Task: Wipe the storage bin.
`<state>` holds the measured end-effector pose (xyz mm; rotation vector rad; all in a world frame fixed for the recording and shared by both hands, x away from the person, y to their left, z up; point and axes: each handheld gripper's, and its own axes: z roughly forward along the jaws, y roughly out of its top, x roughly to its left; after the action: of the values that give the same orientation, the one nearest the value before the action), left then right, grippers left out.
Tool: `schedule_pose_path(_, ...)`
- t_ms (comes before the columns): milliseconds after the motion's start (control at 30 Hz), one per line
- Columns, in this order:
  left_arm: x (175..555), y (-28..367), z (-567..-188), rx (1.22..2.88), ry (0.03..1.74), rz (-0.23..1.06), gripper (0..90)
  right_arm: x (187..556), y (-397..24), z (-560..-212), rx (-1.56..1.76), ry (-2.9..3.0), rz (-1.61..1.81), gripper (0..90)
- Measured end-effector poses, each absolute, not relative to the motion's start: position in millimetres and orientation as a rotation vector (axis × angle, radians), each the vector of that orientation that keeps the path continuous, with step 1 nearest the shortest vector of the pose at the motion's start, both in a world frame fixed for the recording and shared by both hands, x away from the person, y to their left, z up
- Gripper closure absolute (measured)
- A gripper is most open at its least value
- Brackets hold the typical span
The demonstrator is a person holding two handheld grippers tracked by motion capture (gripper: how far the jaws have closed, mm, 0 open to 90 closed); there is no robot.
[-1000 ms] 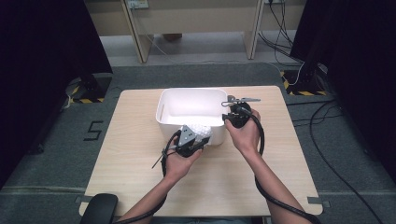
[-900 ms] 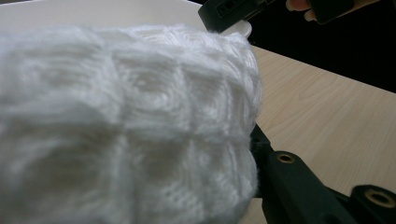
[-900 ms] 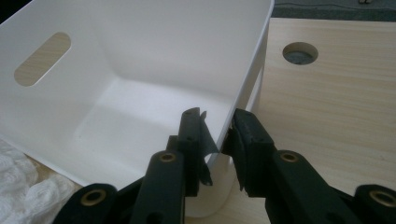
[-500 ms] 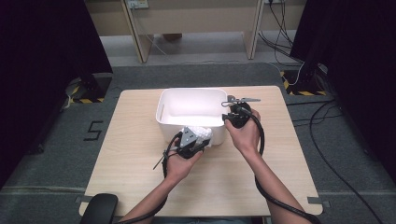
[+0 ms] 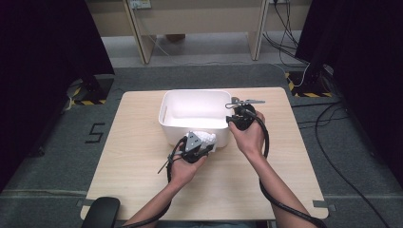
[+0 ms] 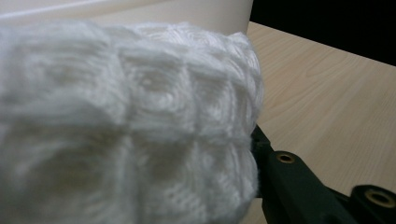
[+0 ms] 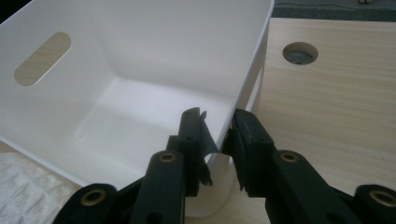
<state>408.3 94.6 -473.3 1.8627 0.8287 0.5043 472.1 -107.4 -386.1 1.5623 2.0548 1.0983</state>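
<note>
Item: white knitted cloth (image 5: 205,139), waffle-textured, bunched. It is being held clamped in the left tongs (image 5: 197,148), just outside the near wall of the white plastic bin (image 5: 164,118), above the table (image 5: 138,171); in the left gripper view the cloth (image 6: 126,130) is being pressed close against the lens, with one black jaw showing at its lower right edge. Whether the cloth is touching the bin wall cannot be told.

Item: white plastic bin, rectangular, with a slot handle (image 7: 42,58) in one end wall. Its near right corner is being gripped by the right tongs (image 5: 236,118): in the right gripper view the tongs (image 7: 218,135) are being held closed on the rim, one jaw inside the wall and one outside. The interior (image 7: 140,107) is being shown bare.

Item: table, light wood, with a round cable hole (image 7: 300,52) beside the bin.

Status, as judged: the cloth is already being carried and the bin is being steadied, so pick-up is done. Lifting the cloth over the rim, lowering it inside and releasing it are being left to do, if the bin is its destination.
</note>
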Motion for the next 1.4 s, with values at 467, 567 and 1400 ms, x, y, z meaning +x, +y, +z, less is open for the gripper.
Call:
schedule_pose_path(467, 410.8, 94.1, -487.9, 1.898, 0.848, 0.496, 74.7, 472.4, -107.5, -386.2, 1.564, 2.054, 1.100, 74.2)
schedule_pose_path(567, 411.2, 94.0, -490.4, 1.905, 0.854, 0.489, 74.7, 472.6, -107.8, -386.2, 1.564, 2.055, 1.103, 74.2)
schedule_pose_path(1400, 412.9, 83.6, -489.1, 1.931, 0.841, 0.485, 74.7, 472.4, -107.6, -385.9, 1.568, 2.055, 1.099, 74.1)
